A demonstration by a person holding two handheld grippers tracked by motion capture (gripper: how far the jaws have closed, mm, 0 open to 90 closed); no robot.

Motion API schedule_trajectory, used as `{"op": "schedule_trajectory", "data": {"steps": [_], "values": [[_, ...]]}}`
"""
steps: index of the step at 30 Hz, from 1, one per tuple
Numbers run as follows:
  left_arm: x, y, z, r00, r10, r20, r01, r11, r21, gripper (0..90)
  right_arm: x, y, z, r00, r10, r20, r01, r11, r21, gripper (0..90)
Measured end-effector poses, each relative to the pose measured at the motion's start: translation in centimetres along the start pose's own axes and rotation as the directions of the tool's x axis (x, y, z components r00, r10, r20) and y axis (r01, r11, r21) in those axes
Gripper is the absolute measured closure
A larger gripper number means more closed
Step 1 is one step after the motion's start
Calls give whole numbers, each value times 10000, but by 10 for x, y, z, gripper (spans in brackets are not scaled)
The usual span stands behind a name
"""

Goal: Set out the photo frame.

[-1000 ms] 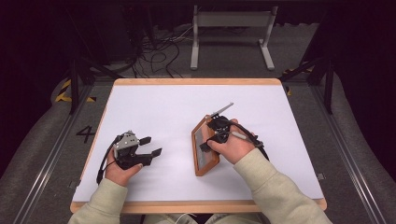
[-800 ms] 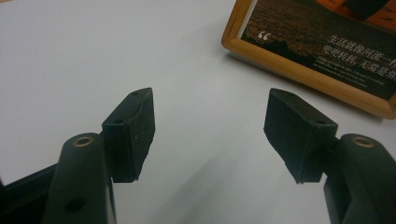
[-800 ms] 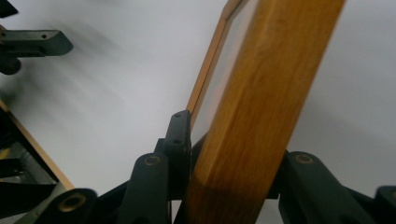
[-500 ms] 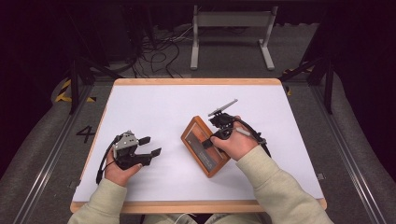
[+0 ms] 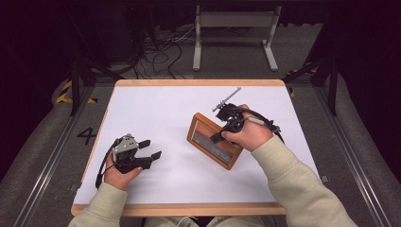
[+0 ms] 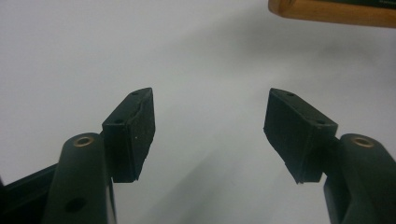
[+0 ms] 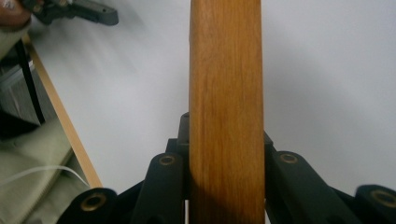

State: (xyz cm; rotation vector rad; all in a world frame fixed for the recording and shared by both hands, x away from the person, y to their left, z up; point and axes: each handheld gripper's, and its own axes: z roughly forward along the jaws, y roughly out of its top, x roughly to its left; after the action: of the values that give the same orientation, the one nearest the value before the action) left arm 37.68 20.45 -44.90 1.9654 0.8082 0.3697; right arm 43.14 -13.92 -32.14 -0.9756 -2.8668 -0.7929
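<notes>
At the near left of the white worktop (image 5: 161, 109), the left gripper (image 5: 152, 158) is held low in the person's left hand, its jaws spread wide with nothing between them; in the left gripper view only bare worktop is seen between the pads (image 6: 133, 133).

Farther in and to the right, a wooden picture frame (image 5: 208, 138) is gripped by the right gripper (image 5: 221, 135). In the right gripper view the frame's wooden edge (image 7: 226, 107) is clamped between the jaws, which have just been closing onto it. In the high view the frame appears tilted off the worktop, face up, right of centre.

The step in hand is judged to be the lifting of the frame by one edge. The next move calls for a steady grip while the frame is raised or stood up, the free left gripper being available as support.

A pale panel is seen inside the frame, but no writing on it can be read. Beyond the worktop's left edge, a "4" (image 5: 87, 136) is marked on the floor.
</notes>
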Motion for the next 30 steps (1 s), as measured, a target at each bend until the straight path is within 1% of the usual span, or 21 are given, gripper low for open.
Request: {"op": "schedule_trajectory", "data": {"steps": [1, 2, 3, 4, 5, 6, 7, 8, 9, 11, 12, 13, 15, 17, 19, 20, 23, 25, 26, 27, 30], "values": [[0, 0, 0, 10000, -5, -8, 5, 10000, -10, 344, 0, 2, -2, 9992, -399, -22, 399, 9992, 82, 746], [0, -1, 0, 10000, -78, 26, 78, 10000, -9, 343, 0, 4, -4, 9963, -860, -63, 861, 9960, 247, 746], [0, -1, 0, 10000, -78, 26, 78, 10000, -9, 343, 0, 4, -4, 9963, -860, -63, 861, 9960, 247, 746], [-1, -1, -1, 9999, -124, 38, 124, 9999, -1, 343, 0, 7, -5, 9912, -1316, -110, 1320, 9903, 432, 746], [-1, -1, -1, 9999, -100, 34, 100, 10000, 0, 343, 1, 9, -6, 9837, -1792, -177, 1800, 9812, 693, 746], [0, -1, -1, 10000, -55, 2, 55, 10000, -23, 343, 2, 10, -7, 9768, -2134, -171, 2140, 9730, 866, 746], [0, -1, -1, 10000, -58, 4, 58, 10000, -36, 343, 2, 12, -8, 9658, -2587, -165, 2591, 9611, 960, 746], [0, -1, -1, 10000, -71, -22, 71, 10000, -33, 343, 2, 12, -8, 9573, -2884, -171, 2887, 9523, 986, 746], [0, -1, -1, 10000, -75, -24, 75, 10000, -37, 343, 1, 13, -8, 9499, -3118, -199, 3122, 9450, 978, 746], [1, 0, 0, 10000, 26, -37, -26, 10000, -60, 343, -2, 13, -7, 9323, -3599, -365, 3617, 9278, 917, 745], [0, -1, 0, 10000, -11, -7, 11, 10000, -46, 343, -3, 14, -7, 9229, -3819, -490, 3849, 9187, 889, 746], [0, -1, 0, 10000, -3, -5, 3, 10000, -28, 343, -5, 14, -6, 9131, -4040, -556, 4075, 9091, 864, 746], [0, -1, 0, 10000, 8, -5, -8, 10000, -26, 343, -7, 16, -4, 8905, -4469, -857, 4535, 8870, 866, 746], [1, -1, 0, 10000, 8, -2, -8, 10000, -23, 343, -8, 16, -2, 8728, -4766, -1052, 4856, 8696, 893, 745], [0, -1, 0, 10000, 3, 1, -3, 10000, -11, 343, -9, 17, 0, 8631, -4908, -1191, 5020, 8596, 953, 746], [0, -1, 0, 10000, -61, 5, 61, 10000, -19, 343, -10, 17, 1, 8607, -4926, -1288, 5055, 8570, 1000, 745], [0, 0, 1, 10000, -1, 40, 1, 10000, -27, 343, -13, 17, 6, 8567, -4933, -1503, 5101, 8535, 1061, 745], [0, 0, 2, 10000, 46, 25, -46, 10000, -35, 343, -15, 17, 11, 8473, -5023, -1725, 5229, 8459, 1054, 745], [0, 0, 2, 10000, 81, 53, -81, 10000, -18, 343, -17, 16, 13, 8404, -5079, -1894, 5314, 8407, 1036, 745], [0, 0, 2, 9999, 81, 59, -81, 10000, -21, 343, -18, 16, 16, 8376, -5080, -2011, 5342, 8386, 1069, 745], [0, 1, 2, 10000, 27, 77, -27, 10000, 12, 343, -21, 15, 22, 8364, -5073, -2077, 5369, 8345, 1240, 746]]}}
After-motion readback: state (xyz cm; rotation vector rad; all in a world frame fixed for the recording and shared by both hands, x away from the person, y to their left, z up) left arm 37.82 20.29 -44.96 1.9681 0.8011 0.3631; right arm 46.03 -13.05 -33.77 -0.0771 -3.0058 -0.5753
